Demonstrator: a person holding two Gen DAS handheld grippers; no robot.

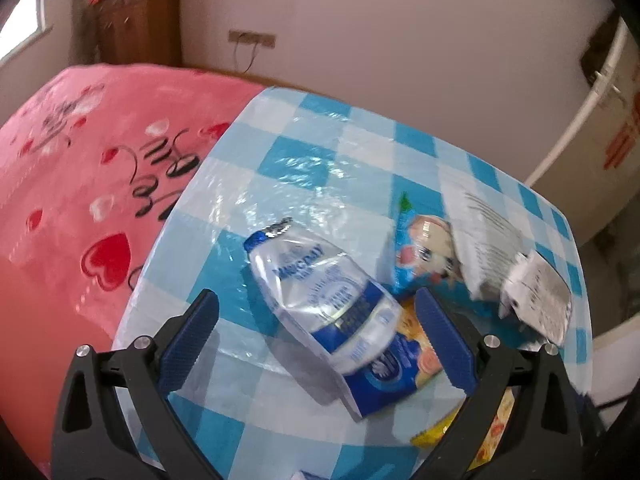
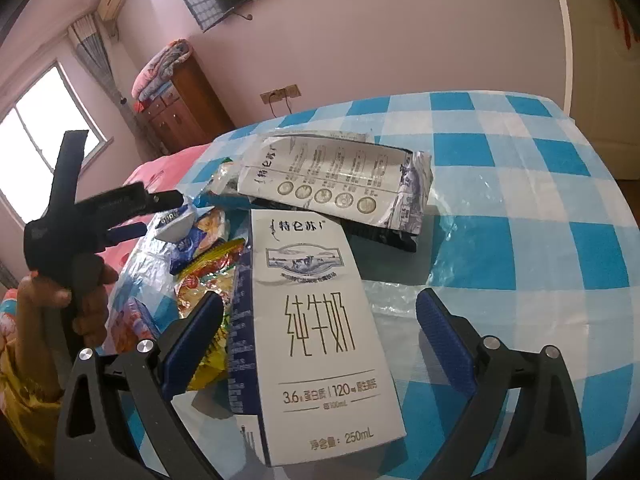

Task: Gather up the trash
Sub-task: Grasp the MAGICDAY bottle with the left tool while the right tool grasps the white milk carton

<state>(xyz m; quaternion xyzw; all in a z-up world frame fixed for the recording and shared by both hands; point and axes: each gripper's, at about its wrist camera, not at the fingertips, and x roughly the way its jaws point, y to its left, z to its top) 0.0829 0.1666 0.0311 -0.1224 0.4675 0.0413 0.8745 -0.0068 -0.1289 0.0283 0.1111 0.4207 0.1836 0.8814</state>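
Pick-up step: left tool (image 1: 316, 344) spread wide around milk pouch (image 1: 324, 304); right tool (image 2: 320, 344) spread wide around milk carton (image 2: 320, 328), mid-tabletop (image 2: 520, 200). Next: close on each.

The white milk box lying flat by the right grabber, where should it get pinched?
Probably across its narrow width, near the middle. The milk carton lies flat on the checked tablecloth, long side running straight away between the open right gripper. Come down from above with one finger on each long edge; the yellow wrapper crowds its left edge, so go carefully there.
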